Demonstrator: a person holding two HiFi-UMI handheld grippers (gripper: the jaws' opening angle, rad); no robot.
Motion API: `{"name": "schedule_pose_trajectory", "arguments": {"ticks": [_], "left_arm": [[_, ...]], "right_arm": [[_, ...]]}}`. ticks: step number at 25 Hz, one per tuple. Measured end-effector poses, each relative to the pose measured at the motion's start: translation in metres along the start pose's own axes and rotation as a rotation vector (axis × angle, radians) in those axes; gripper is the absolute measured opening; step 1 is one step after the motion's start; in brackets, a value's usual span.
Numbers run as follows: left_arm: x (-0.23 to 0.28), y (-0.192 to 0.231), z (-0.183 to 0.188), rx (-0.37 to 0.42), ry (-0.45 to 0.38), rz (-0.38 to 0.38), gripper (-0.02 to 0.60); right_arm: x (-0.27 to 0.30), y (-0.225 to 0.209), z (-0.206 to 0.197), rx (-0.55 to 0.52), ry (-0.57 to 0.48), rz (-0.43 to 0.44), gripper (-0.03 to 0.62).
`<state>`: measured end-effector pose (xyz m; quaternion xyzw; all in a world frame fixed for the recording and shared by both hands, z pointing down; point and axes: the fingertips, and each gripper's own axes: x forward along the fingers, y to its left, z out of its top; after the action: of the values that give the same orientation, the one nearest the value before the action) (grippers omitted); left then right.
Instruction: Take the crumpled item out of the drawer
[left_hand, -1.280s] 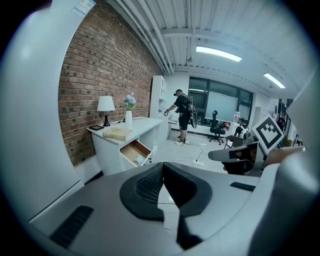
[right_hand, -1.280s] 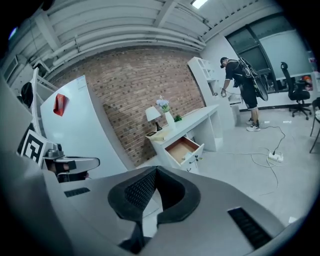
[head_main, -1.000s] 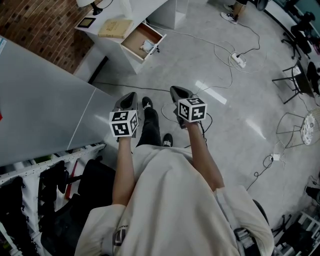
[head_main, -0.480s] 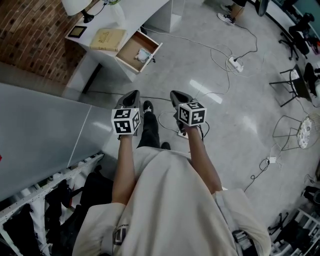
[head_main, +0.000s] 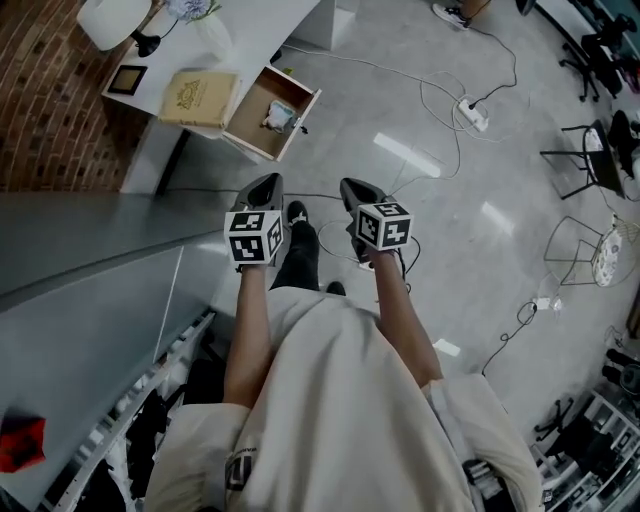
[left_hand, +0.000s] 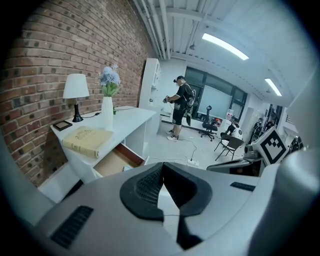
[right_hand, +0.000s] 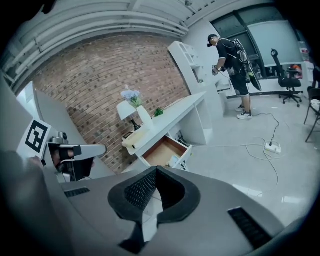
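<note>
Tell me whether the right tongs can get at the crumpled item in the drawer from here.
Probably not yet. The drawer is open and the crumpled item lies uncovered, with only bare floor between, but the right tongs hang well short of it.

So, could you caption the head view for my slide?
Left gripper and right gripper point toward the open drawer holding the crumpled item.

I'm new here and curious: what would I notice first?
The left gripper and right gripper stick out side by side in the middle, jaws shut. Ahead by the brick wall, an open drawer in a white desk holds a crumpled item.
</note>
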<state>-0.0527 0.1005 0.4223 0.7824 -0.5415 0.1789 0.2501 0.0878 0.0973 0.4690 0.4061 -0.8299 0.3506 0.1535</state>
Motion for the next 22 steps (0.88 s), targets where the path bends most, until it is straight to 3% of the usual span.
{"name": "schedule_pose_trajectory", "arguments": {"ticks": [11,22], "left_arm": [[0.091,0.099,0.054,-0.081,0.043,-0.032,0.015],[0.144,0.155,0.066,-0.072,0.09,-0.077,0.015]], "right_arm": [[0.104,-0.015,0.055,0.024,0.088,-0.041,0.025],[0.181,-0.019,0.104,-0.001,0.107,-0.042,0.025]]}}
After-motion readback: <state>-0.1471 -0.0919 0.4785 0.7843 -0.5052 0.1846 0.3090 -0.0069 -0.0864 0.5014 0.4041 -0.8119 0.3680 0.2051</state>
